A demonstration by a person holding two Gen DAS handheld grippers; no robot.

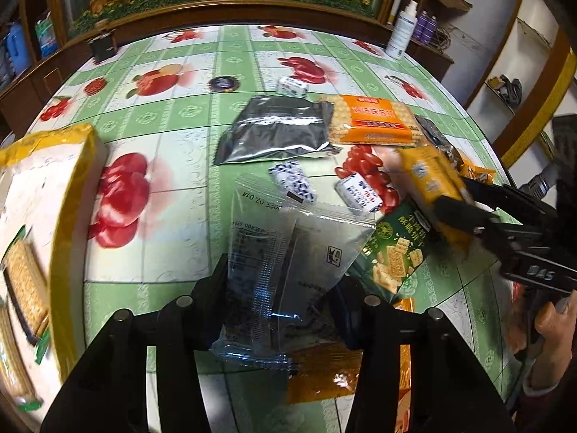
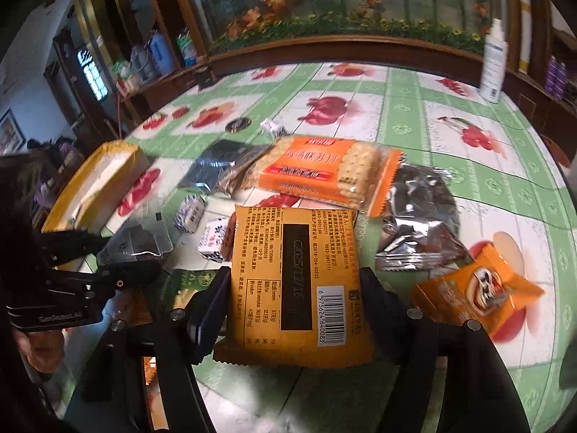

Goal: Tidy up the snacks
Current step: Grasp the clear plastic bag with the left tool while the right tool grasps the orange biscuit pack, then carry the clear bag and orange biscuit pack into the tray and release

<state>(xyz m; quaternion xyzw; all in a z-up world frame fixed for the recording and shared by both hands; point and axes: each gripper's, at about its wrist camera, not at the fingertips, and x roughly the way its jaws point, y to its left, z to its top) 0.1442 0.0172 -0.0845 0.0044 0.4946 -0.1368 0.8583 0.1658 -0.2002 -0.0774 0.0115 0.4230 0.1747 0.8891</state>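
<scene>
My left gripper [image 1: 281,285] is shut on a clear packet with dark contents [image 1: 288,252], held up over the fruit-print tablecloth [image 1: 173,137]. In the right wrist view the same left gripper [image 2: 108,256] sits at the far left with the clear packet [image 2: 140,238]. My right gripper [image 2: 295,279] is shut on a yellow packet [image 2: 295,281], its barcode side up. The left wrist view shows the right gripper [image 1: 456,204] at the right, gripping that yellow packet [image 1: 429,180] above a green cracker packet [image 1: 393,256].
An orange cracker pack [image 2: 317,173], a silver foil packet [image 1: 274,130], a crumpled foil bag [image 2: 422,216], a small orange snack [image 2: 476,288] and small white-and-blue candies [image 1: 292,180] lie on the table. A yellow-rimmed box [image 1: 72,180] stands at the left. A white bottle [image 2: 494,61] stands at the far edge.
</scene>
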